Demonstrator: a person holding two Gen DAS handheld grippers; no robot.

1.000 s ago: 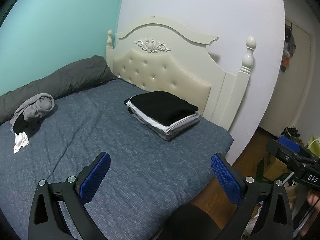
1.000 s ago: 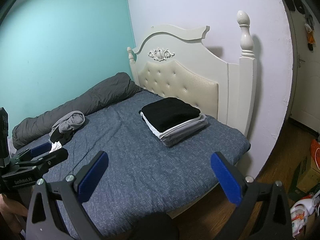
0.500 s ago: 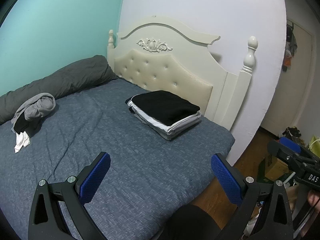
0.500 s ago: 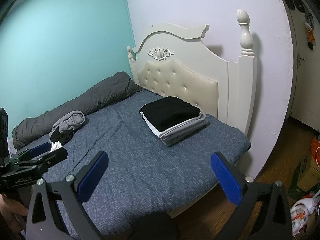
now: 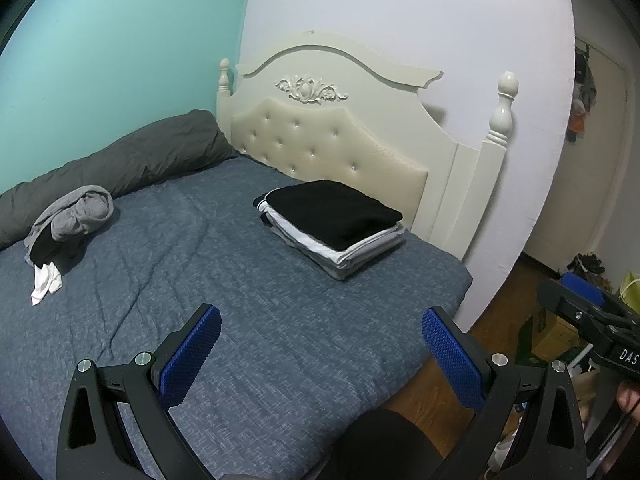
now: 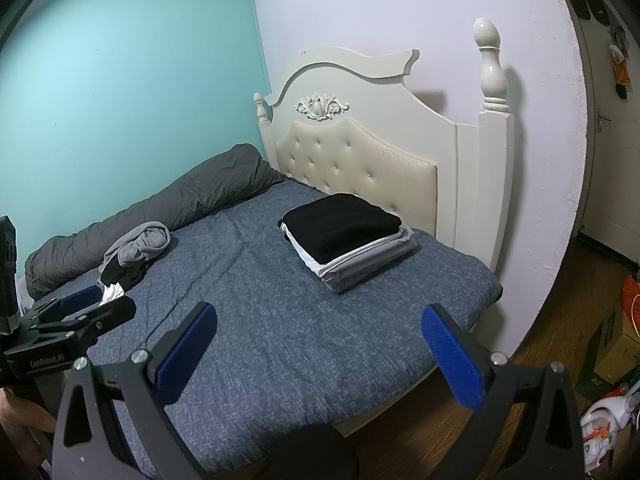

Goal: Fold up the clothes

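Clothes [image 5: 68, 232] lie crumpled at the bed's far left, well apart from the folded stack [image 5: 332, 224]. Left view: left gripper [image 5: 320, 344] empty, fingers spread above the bedspread [image 5: 240, 320]. Right view: right gripper [image 6: 318, 344] likewise spread and empty. Advised: reach left, pinch one garment's edge, spread flat.

I get dim, soft indoor light; the headboard [image 6: 360, 152] throws a shadow right onto the wall [image 6: 400, 8]. Fisheye edges bend and vignette black.
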